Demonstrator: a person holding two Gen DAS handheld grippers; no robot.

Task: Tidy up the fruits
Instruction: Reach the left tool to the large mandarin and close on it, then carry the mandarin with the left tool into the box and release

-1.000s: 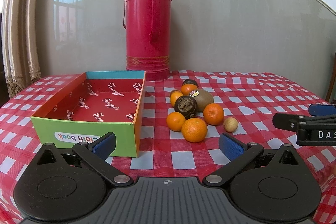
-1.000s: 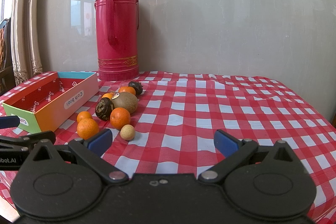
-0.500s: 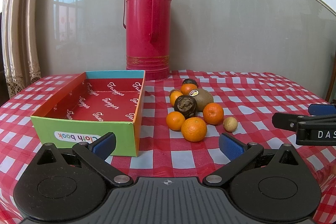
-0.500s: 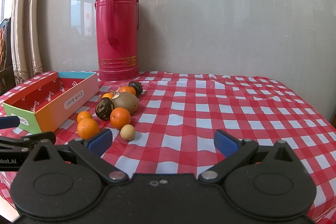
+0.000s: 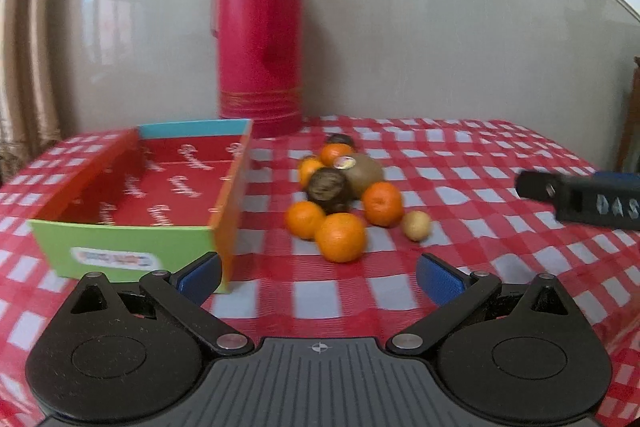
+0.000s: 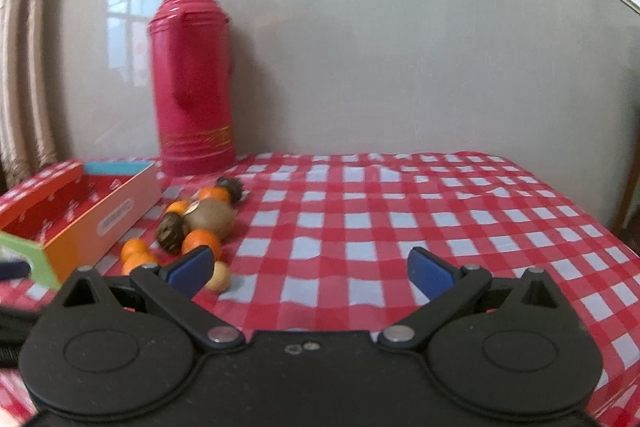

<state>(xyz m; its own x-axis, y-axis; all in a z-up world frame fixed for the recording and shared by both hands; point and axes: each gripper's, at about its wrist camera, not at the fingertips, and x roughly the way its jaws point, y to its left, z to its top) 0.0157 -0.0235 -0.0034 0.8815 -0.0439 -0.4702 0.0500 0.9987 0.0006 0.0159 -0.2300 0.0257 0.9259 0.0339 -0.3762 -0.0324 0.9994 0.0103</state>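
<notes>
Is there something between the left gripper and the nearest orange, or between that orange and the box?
Nothing visible blocks either path. The left gripper is open with only bare tablecloth before the nearest orange. Between that orange and the box lies only cloth; the box's side wall must be cleared from above.

You see soft, even daylight; a window reflection glares on the glossy grey wall panel [image 5: 400,27]. Both views are motion-blurred, fisheye-bent at the edges, with faint shadows under the round orange fruits [image 5: 340,237].
</notes>
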